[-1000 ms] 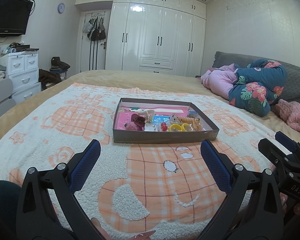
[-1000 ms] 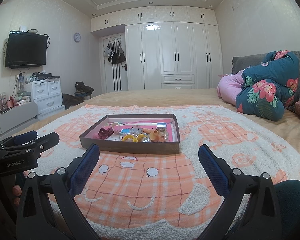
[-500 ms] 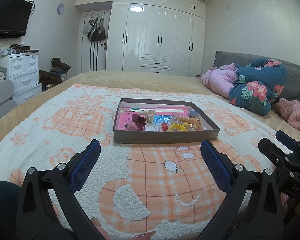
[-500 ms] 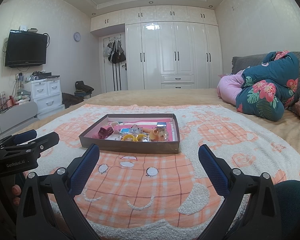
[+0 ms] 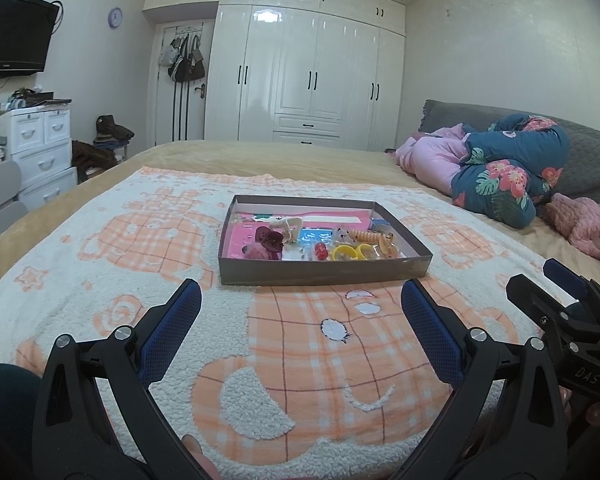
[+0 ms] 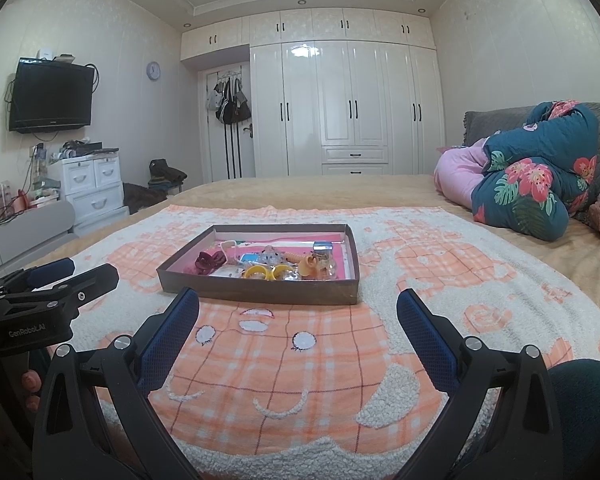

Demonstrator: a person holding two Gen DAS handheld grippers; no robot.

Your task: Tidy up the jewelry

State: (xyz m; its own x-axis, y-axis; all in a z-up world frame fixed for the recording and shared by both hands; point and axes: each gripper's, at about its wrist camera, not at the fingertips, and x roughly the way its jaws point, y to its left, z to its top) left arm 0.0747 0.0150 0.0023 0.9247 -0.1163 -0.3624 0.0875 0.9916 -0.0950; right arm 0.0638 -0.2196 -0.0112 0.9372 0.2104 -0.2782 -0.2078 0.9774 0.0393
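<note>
A shallow brown box [image 5: 324,274] [image 6: 260,290] lies on the orange-and-white blanket, holding jewelry: a dark red flower clip [image 5: 271,240] [image 6: 208,261], yellow rings [image 5: 346,253] [image 6: 265,271], an orange spiral piece [image 5: 366,236] and other small items. My left gripper [image 5: 300,304] is open and empty, low over the blanket just in front of the box. My right gripper [image 6: 298,306] is open and empty, also just in front of the box. Each gripper shows at the edge of the other's view.
The fleece blanket [image 5: 300,360] covers a tan bed. Folded floral and pink quilts [image 5: 500,176] lie at the right by a grey headboard. White drawers [image 6: 96,188] and a wall TV [image 6: 52,96] stand left; white wardrobes [image 6: 348,108] stand behind.
Both views have shifted only slightly; the box sits marginally differently in frame. Both grippers stay open and empty.
</note>
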